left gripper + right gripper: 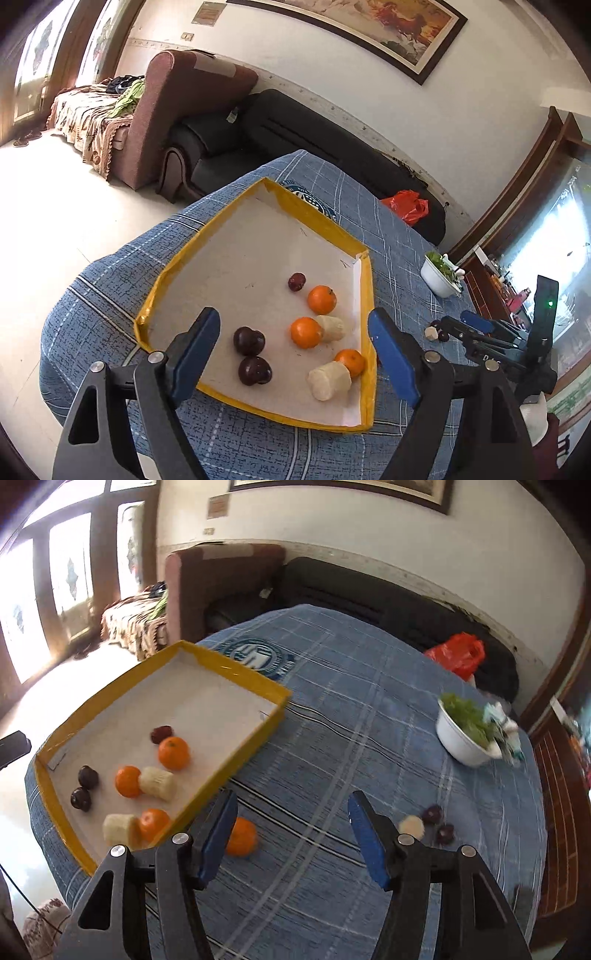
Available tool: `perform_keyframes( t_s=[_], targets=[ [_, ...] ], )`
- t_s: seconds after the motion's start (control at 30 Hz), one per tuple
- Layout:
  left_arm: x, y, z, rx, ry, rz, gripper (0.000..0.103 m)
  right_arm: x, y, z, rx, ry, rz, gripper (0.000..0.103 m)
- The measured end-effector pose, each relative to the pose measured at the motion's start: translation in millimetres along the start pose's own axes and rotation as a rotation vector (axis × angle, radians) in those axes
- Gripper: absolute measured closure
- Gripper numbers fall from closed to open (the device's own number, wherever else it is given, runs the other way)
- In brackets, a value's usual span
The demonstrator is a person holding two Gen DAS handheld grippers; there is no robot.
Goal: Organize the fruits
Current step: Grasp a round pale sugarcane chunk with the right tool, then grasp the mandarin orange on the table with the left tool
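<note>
Fruits lie mostly in the yellow-rimmed tray (255, 686) on the blue-clothed desk (351, 709): three oranges (173, 752), three dark plums (249, 340) and two pale banana pieces (329, 375). Outside it, a fourth orange (242, 836) sits just beside the tray wall, with a pale piece (412, 826) and two plums (432, 814) farther right. Left tongs (295, 363) and right tongs (291, 840) both gape, grasping nothing. A white bowl (458, 738) of greens stands well apart.

Home living rm: sofa (192, 110), framed painting (388, 26), clothed table (369, 720).
</note>
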State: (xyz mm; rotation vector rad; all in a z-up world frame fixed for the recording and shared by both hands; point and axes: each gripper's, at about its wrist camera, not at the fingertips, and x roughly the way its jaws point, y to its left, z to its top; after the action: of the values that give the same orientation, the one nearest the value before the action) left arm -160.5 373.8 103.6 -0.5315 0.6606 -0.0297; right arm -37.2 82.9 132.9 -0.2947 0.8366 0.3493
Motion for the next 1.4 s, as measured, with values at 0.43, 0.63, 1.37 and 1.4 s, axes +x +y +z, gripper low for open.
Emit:
perform_keyframes(
  t_s=[0.43,0.63,1.37,1.4],
  targets=[
    [55,-117,-52,0.215,0.205,-0.109,0.015,-33,-157,-109,0.375,0.049,-0.078,0.035],
    [87,-165,-82,0.322,0.298,-0.137,0.015,-14,-170,-115,0.406,0.045,-0.010,0.035],
    [119,-158,-75,0.378,0.311,-0.078,0.015,101,-127,-55,0.292,0.092,-0.022,0.072],
    [119,-159,-76,0.379,0.312,-0.079,0.015,97,-129,-58,0.306,0.097,0.002,0.072]
  ],
)
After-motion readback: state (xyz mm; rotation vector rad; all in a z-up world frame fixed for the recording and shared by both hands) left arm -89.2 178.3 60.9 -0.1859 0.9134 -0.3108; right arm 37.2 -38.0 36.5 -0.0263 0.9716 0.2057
